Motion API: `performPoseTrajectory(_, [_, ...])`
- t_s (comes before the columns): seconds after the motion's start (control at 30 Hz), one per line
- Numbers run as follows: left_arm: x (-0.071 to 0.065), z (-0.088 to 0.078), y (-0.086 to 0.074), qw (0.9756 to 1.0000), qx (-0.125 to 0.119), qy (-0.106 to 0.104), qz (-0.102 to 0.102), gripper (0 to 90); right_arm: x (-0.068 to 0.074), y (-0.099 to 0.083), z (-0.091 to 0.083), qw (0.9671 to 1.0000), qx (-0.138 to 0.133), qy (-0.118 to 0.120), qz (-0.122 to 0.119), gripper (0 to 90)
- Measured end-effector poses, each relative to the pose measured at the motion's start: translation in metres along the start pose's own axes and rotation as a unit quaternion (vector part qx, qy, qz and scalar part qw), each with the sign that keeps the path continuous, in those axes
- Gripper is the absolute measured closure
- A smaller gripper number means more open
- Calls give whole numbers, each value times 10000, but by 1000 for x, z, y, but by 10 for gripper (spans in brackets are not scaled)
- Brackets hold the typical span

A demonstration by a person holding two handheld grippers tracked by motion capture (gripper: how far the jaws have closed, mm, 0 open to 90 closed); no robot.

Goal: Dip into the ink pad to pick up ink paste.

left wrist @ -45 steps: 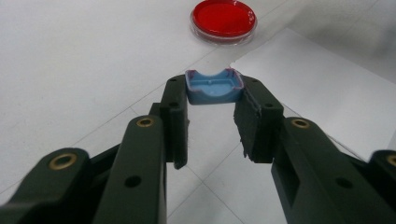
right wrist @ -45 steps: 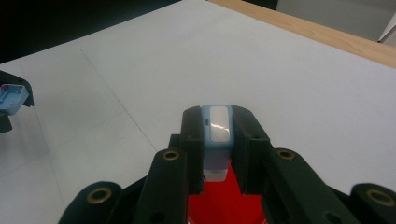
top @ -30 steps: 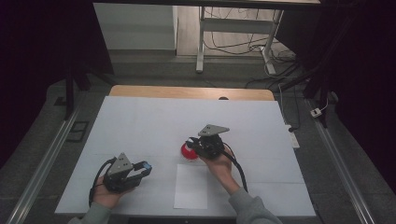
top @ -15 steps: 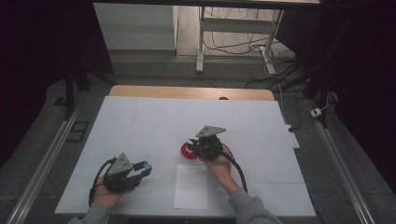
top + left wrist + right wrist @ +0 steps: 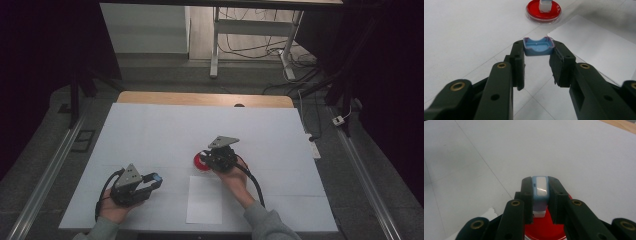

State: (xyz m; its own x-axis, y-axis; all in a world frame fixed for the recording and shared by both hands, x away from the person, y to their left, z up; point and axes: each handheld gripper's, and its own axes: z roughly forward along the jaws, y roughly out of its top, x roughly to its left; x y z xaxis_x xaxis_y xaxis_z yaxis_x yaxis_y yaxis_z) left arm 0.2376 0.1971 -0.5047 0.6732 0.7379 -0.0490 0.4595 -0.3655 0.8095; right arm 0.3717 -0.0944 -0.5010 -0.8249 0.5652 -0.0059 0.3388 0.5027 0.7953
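Observation:
My right gripper [image 5: 209,159] is shut on a small light-blue stamp with a white face [image 5: 540,191]. It holds the stamp's white base [image 5: 545,6] on a round red pad [image 5: 199,163]. The same red pad [image 5: 543,13] lies ahead in the left gripper view, and it also sits under the jaws as the red pad [image 5: 544,230] in the right gripper view. My left gripper [image 5: 151,181] rests at the near left of the table. It is shut on a small blue cap [image 5: 538,48] pinched at its fingertips, open side up.
A white paper sheet [image 5: 205,200] lies on the white tabletop [image 5: 150,130] between the two hands, just in front of the red pad. A wooden edge [image 5: 200,98] borders the table's far side. Metal rails run along both sides.
The right gripper with the stamp has edged slightly to the left over the red pad. The left hand has kept still with the cap in its jaws.

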Motion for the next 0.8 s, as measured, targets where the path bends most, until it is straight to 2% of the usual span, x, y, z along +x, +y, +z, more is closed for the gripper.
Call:
performPoseTrajectory(0.47, [0,0,0,10000,2,-2,12,656,1,-1,3,9999,100,-42,-46,759])
performPoseTrajectory(0.8, [0,0,0,10000,5,-4,8,656,2,-1,2,10000,69,-39,-30,759])
